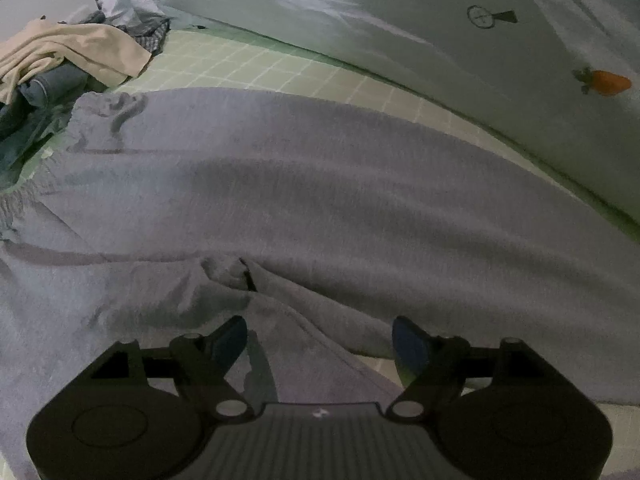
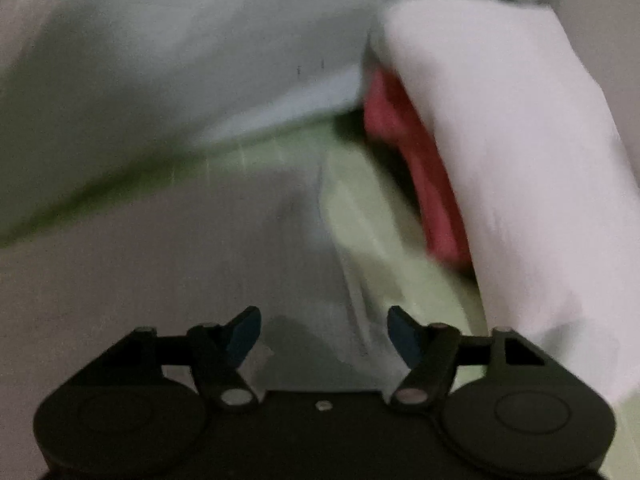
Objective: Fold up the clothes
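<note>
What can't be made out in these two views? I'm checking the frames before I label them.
- Grey garment: left wrist view, its lower end hidden behind the left gripper and cut by the frame edge.
- Clothes pile: cut off at the left edge.
- Red cloth under a white cloth: right wrist view, motion blur; kind of item unclear.
- Right gripper: open, nothing between its fingers.

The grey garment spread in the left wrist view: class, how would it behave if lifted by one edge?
The grey garment would probably droop and sag, since it already lies in soft wrinkles. It likely bunches rather than slides when pushed, as near the left hand-held gripper. It seems light.
</note>
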